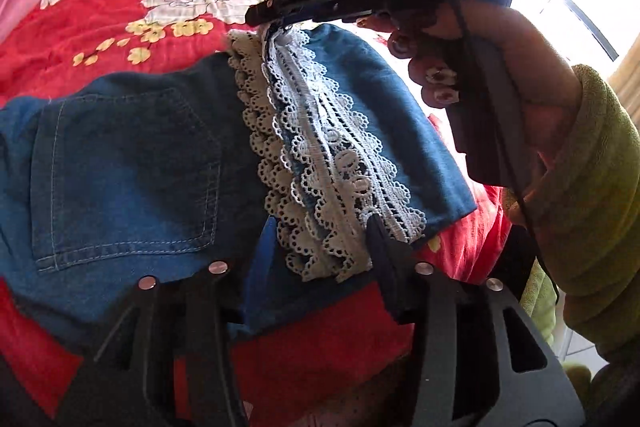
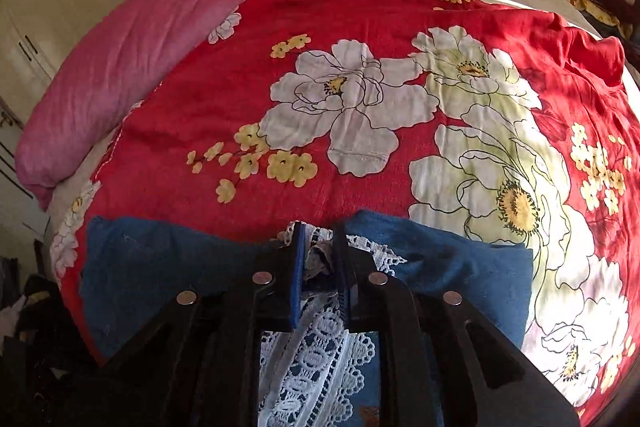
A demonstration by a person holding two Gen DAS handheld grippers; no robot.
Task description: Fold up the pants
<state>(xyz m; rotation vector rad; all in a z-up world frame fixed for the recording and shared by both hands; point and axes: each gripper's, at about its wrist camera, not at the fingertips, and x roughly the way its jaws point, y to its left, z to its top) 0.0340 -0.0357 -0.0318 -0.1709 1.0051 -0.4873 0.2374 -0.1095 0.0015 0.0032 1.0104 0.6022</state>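
Denim pants point(image 1: 128, 171) on bed point(image 2: 360, 39); right gripper point(image 2: 320, 251) pinching lace hem point(image 1: 320, 163) for folding; left gripper point(image 1: 300, 267) spread, holding nothing.

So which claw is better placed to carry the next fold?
Probably right: the right claw pinches the lace trim of the pants, while the left claw stands open beside the lace.

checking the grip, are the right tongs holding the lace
Yes, the right tongs are pinched on the white lace at the far edge of the jeans.
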